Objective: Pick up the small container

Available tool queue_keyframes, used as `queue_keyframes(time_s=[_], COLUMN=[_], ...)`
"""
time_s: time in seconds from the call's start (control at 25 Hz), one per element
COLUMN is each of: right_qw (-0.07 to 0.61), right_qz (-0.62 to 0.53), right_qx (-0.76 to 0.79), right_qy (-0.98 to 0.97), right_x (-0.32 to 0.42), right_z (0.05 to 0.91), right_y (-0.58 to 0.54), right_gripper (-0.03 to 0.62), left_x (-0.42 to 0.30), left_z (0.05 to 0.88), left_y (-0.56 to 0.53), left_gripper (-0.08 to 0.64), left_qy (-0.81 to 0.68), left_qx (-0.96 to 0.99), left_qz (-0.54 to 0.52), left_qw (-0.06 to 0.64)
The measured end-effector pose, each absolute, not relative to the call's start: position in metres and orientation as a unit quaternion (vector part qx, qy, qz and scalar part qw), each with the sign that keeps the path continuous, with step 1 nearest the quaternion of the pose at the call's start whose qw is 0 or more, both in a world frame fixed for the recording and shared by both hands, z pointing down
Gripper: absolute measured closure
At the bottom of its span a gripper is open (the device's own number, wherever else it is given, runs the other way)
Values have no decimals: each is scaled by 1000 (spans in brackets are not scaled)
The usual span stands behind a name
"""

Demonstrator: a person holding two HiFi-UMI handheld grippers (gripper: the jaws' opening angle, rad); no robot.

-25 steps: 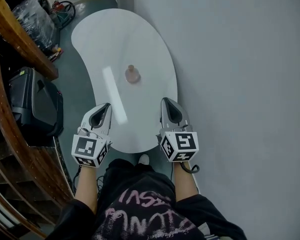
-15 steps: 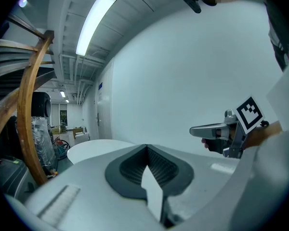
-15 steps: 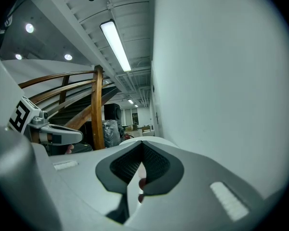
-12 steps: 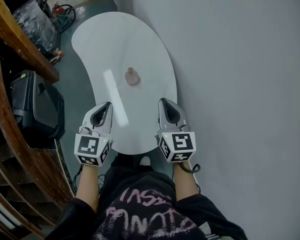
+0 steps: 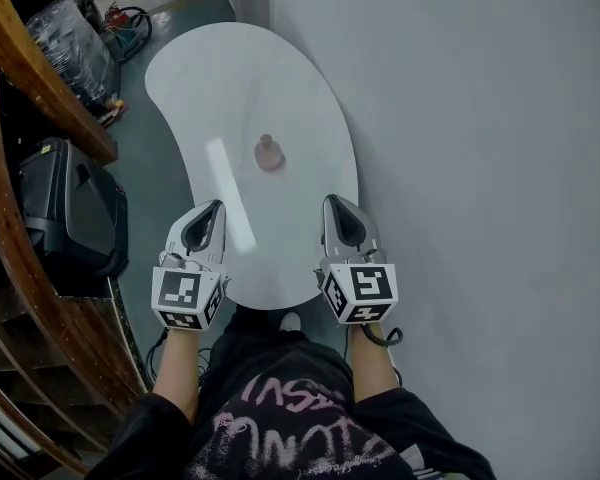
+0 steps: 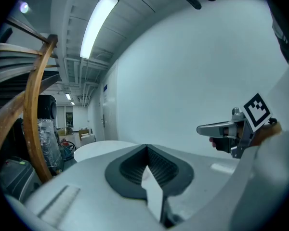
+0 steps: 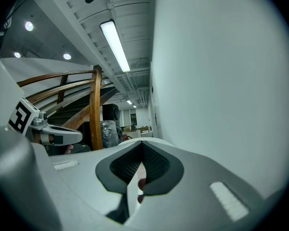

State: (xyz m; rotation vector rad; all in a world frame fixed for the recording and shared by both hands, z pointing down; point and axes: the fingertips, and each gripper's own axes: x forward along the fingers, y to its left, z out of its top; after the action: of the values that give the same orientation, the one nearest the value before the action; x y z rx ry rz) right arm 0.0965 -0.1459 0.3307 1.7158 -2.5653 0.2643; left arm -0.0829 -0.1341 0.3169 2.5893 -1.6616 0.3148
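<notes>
Hardly moved since 1 second ago, the left claw (image 5: 216,209) and right claw (image 5: 331,201), both closed and empty, point forward over the tabletop's (image 5: 230,78) near edge, with open surface ahead up to the small container (image 5: 269,152) standing mid-tabletop.

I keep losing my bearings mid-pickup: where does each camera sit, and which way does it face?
Head view: on the person's head, looking steeply down at the white table, small container, both forearms, left claw and right claw.
Left gripper view: on the left claw, looking along its shut jaws over the table; right claw shows at right.
Right gripper view: on the right claw, facing likewise; left claw shows at left.
Both gripper views share the wooden railing.
</notes>
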Motion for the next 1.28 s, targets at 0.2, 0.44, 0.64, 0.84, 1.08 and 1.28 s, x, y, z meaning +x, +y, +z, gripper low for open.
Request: queue_keyframes(time_s=[0.2, 0.44, 0.64, 0.84, 1.08, 1.28], right_qw=[26, 21, 21, 18, 22, 30], right_qz=[88, 99, 101, 108, 114, 119], right_qx=[555, 552, 551, 544, 543, 547], right_qy=[-827, -827, -828, -832, -832, -828], right_x=[93, 87, 82, 70, 68, 70], right_z=[333, 342, 349, 355, 364, 378], right_y=[-149, -153, -158, -173, -182, -187], right_gripper=[571, 571, 571, 571, 571, 571], left_x=[-88, -87, -81, -85, -79, -75], left_z=[317, 323, 328, 334, 343, 361], left_y=[-137, -144, -146, -159, -170, -178], left_gripper=[560, 560, 560, 560, 560, 560], left_qy=[-542, -536, -526, -528, -521, -514], left_qx=[835, 841, 847, 846, 849, 852], left_qz=[81, 67, 68, 54, 62, 81], left_qw=[39, 41, 32, 53, 52, 54])
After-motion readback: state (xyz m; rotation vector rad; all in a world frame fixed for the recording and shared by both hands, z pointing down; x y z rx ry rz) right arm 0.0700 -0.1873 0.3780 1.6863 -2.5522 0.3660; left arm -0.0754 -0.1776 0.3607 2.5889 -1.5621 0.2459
